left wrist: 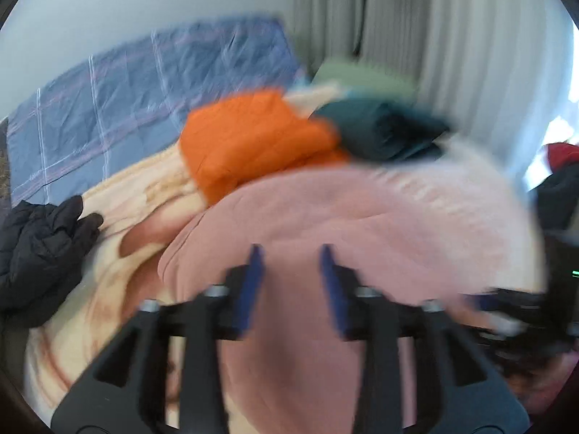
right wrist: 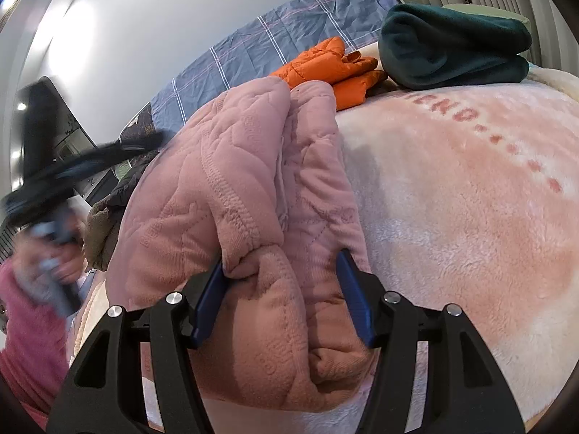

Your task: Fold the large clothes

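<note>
The right gripper (right wrist: 282,289) has its two blue fingers (right wrist: 353,300) wide apart, one on each side of a thick bunched part of the pink quilted jacket (right wrist: 231,188). The cloth sits in the gap and seems to touch both pads, but I don't think it is being pinched. The left gripper (left wrist: 291,278) also has its blue fingers (left wrist: 249,285) apart, and nothing is between them. It hangs over the pink jacket (left wrist: 362,224), and its picture is smeared, so it looks to be moving fast.

The jacket lies on the fluffy pink and cream blanket (right wrist: 452,199) on the bed, close to the person. It is a long lump. Its long way runs from the right gripper up and away toward the orange jacket (right wrist: 333,68) at the far end. I cannot tell which end is the collar and which is the bottom hem.

To do this step well, I think the right fingers should take only the edge layers, not the whole fat bunch, so it does not slip out. The left one should grab a far edge, so both can pull the jacket flat before folding. Lift slowly so the blanket does not come up too.

Farther off, a dark green folded cloth (right wrist: 456,47) sits beside the orange jacket. A blue checked sheet (left wrist: 137,101) covers the back, and a black puffy coat (left wrist: 39,253) lies at the left.
</note>
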{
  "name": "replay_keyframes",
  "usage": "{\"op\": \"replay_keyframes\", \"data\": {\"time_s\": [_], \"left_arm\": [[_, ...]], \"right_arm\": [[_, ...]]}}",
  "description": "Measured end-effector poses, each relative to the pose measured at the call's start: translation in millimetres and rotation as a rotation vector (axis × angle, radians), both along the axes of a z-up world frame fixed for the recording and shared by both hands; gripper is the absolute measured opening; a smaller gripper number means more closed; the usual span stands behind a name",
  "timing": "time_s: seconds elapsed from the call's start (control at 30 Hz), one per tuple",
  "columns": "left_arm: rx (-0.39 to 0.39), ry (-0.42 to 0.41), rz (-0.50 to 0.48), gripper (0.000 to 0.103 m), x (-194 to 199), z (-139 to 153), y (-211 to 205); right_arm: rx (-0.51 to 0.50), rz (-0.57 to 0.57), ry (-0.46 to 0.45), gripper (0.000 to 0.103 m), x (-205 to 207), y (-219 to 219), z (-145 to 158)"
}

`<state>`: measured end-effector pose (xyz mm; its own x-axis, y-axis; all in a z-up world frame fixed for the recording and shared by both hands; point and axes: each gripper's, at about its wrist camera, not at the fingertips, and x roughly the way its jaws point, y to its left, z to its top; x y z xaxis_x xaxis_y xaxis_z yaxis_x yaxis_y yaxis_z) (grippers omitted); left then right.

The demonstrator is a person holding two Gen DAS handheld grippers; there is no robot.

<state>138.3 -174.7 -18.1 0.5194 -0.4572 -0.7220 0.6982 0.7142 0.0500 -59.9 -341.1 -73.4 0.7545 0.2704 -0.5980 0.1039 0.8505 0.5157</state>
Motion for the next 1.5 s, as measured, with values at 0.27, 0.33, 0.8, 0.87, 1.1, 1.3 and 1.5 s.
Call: {"op": "replay_keyframes", "data": {"time_s": [0.27,0.33,0.8,0.87,1.1,1.3,1.5], "left_arm": [[-0.051,0.125,0.026,0.049,26.3,-32.2,7.5],[-0.068,0.131,0.034,0.049,26.0,-32.2,6.8],[-0.07,0.091,0.015,0.05,24.5,-37.0,4.1],[-0.075,0.111,0.016,0.05,30.1,-40.9,3.2],[-0.079,0.081,0.034,0.051,22.1,-34.9,6.8],[-0.13,0.048,0.069,0.044,-0.5,-11.9,29.6],[-0.12,0.043,0.073,0.044,2.1,-25.8,41.3]], "right_arm": [[0.044,0.115,-0.007,0.058,15.1,-17.4,50.6],[0.005,0.119,-0.094,0.049,23.7,-20.8,80.6],[-0.052,0.151,0.1,0.009,155.2,-25.9,8.3],[-0.099,0.149,0.098,0.009,156.3,-20.6,6.0],[-0.154,0.143,0.089,0.009,153.6,-11.9,11.3],[-0.179,0.133,0.071,0.009,148.9,-7.8,13.8],[-0.154,0.134,0.079,0.009,152.8,-9.4,11.8]]}}
